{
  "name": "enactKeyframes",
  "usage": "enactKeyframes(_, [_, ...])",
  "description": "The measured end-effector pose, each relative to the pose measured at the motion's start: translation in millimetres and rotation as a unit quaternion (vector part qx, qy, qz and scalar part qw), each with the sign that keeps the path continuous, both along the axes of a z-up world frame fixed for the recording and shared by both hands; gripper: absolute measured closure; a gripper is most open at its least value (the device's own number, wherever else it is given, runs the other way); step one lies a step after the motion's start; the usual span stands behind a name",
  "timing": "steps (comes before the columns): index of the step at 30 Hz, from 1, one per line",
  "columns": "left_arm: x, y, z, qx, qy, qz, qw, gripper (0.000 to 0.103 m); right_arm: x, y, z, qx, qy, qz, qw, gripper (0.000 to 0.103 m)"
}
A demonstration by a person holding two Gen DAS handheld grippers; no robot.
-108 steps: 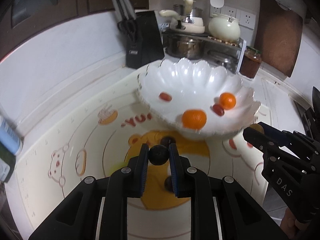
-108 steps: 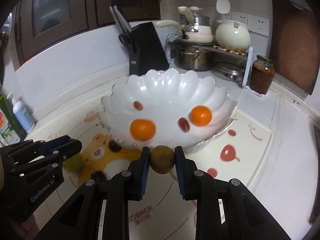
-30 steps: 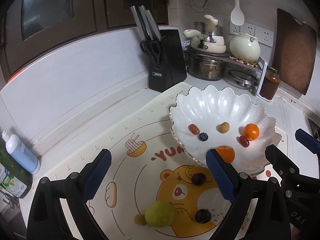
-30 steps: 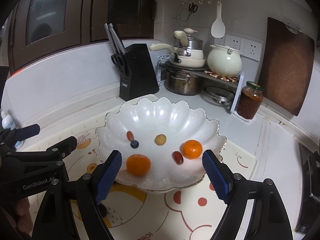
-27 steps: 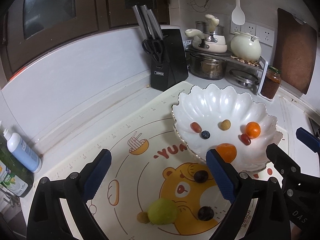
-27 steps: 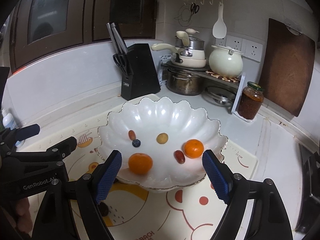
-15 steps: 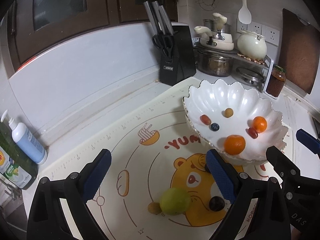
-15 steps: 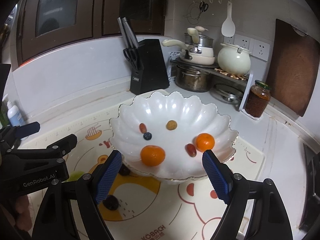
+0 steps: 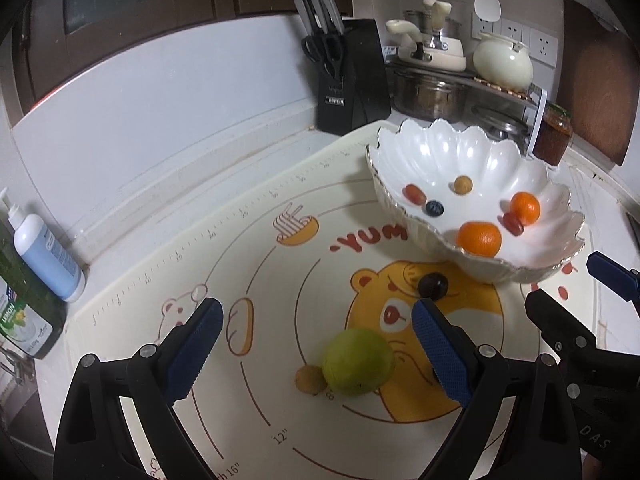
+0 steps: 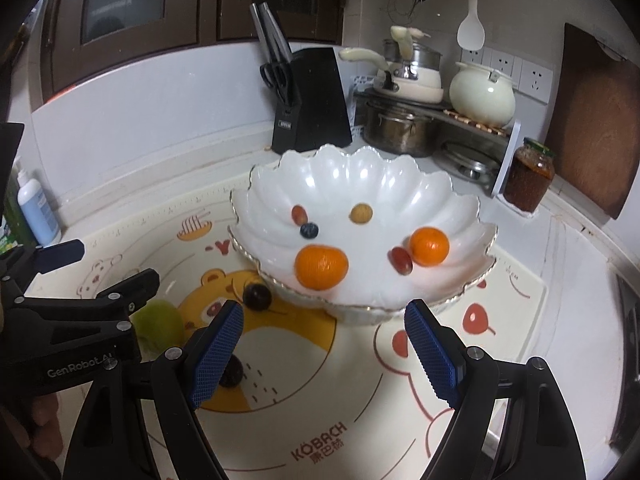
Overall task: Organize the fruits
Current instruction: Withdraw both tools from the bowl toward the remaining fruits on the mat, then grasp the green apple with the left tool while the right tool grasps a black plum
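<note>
- White bowl (image 9: 472, 152) on our desk mat (image 9: 256, 248) holds oranges; knife block (image 9: 352, 80) behind.
- Both tools, left (image 9: 316, 344) and right (image 10: 322, 340), gape empty.
- Green fruit (image 9: 357, 361) lies between the left tool's fingers, untouched.
- One dark fruit (image 10: 232, 372) half hidden.

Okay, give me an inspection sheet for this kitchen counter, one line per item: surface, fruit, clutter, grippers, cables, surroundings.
Surface: printed mat on a white counter, bear drawing in the middle.
Job's things: white bowl holds two oranges, two red grapes, a blueberry and a tan fruit. On the mat: green fruit, small tan fruit, two dark grapes.
Clutter: soap bottles at the mat's left edge.
Grippers: left hand-held gripper open above the green fruit; right hand-held gripper open, empty, before the bowl.
Cables: nothing seen.
Surroundings: knife block, pots, jar, cutting board, wall sockets.
</note>
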State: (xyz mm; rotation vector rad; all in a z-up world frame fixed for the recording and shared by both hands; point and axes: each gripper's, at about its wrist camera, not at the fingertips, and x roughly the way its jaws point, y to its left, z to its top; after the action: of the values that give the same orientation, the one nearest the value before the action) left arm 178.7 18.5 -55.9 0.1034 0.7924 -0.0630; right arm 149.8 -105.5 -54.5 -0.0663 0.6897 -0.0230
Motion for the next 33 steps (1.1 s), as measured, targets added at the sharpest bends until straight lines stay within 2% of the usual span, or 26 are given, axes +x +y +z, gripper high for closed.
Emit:
enactKeyframes(8, [-4.8,-3.8,-21.6,0.006,0.023,-0.019,0.9995,0.007,-5.8,2.4,-18.4,-0.011,0.021,0.013,1.0,0.02])
enactKeyframes(18, [3.4,-9.6,-37.2,0.006,0.054,-0.047,0.9974,0.015,-7.3,5.6,-29.6,-0.009,0.037,0.017,0.999,0.02])
enactKeyframes(23, [11.4,-10.0,-46.1,0.001,0.07,-0.053,0.9962,0.023,-4.9,7.9,-33.4,-0.008,0.044,0.017,0.999,0.02])
enactKeyframes(30, [16.9,-13.4,-57.1,-0.004,0.093,-0.065,0.9936,0.04,-3.3,10.7,-35.9,-0.004,0.047,0.022,0.999,0.02])
enactKeyframes(33, [16.4,-12.0,-55.9,-0.002,0.092,-0.066,0.9936,0.043,-3.7,13.6,-39.4,0.005,0.054,0.037,0.998,0.02])
